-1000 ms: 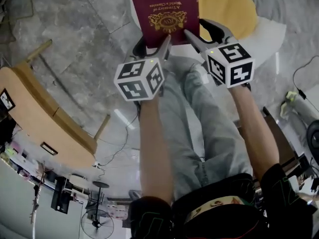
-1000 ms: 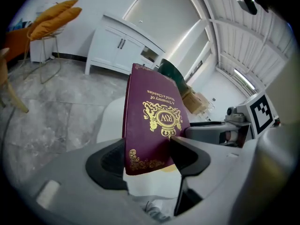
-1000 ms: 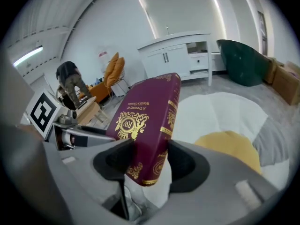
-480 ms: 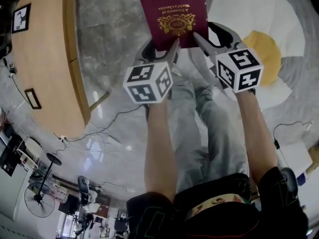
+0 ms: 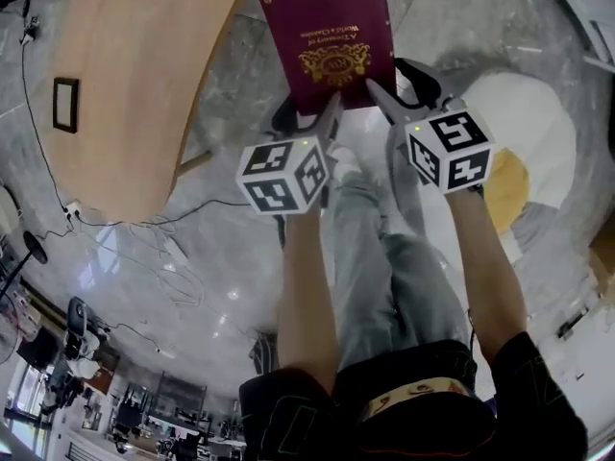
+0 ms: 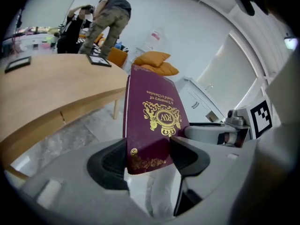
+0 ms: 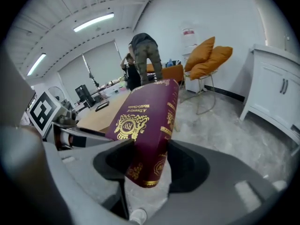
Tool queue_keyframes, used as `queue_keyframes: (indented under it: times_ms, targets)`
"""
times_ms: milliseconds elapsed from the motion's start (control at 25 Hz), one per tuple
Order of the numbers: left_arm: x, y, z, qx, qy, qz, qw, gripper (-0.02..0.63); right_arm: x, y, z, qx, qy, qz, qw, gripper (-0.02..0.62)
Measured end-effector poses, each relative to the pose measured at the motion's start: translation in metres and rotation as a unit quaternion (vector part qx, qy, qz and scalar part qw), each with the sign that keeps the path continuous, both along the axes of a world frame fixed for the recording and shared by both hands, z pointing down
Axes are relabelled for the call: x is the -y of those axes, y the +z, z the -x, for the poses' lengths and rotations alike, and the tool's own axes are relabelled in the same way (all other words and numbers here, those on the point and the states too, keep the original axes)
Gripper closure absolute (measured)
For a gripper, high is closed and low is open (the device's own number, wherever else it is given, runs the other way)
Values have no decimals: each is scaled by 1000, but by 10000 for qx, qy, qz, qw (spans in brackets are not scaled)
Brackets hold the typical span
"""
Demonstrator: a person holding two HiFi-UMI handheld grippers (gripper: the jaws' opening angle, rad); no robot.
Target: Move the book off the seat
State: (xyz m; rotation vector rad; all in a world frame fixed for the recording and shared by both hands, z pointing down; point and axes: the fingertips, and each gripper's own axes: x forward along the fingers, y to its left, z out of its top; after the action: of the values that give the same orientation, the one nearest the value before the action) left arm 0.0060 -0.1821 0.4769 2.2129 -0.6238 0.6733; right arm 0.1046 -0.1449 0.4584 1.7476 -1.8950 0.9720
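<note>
book [image 5: 327, 36] x1 | claws x2: left claw [image 5: 309, 111], right claw [image 5: 396, 83] | table [image 5: 135, 56] x1 | cushions [image 7: 202, 50] x2 | cabinet [image 7: 274, 93] x1

At your left a curved wooden table [image 5: 125, 84] carries a small dark frame [image 5: 65, 104]. Thin cables [image 5: 135, 224] trail over the grey marble floor [image 5: 240, 84] beside it. At your right lies a round white rug [image 5: 538, 123] with a yellow patch. Across the room a person [image 6: 105, 20] bends over by the table's far end. Orange cushions [image 7: 211, 55] sit on a chair near a white cabinet [image 7: 274, 95].

Table [image 5: 115, 94] near on L, floor [image 5: 452, 22] open R
</note>
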Motion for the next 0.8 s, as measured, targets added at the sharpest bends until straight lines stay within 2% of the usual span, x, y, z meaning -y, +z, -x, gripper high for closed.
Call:
queue_keyframes:
  times_ms: [200,360,480,800]
  targets:
    - [54,-2,56,61,-726,-12,9973,324,69,-1,51,53,-717,-11,9974,373]
    - [110,-6,111,48,-1420,-32,9898,324,139,-5,105,33,-1395,-46,9902,373]
    - [135,-9,133,77,-1811,-45,9834,324,172,-7,126,69,-1760,-70,9843,373]
    - [215,15,204,327,-2978,105,9540,324,277,23,199,367,-2852,53,9578,374]
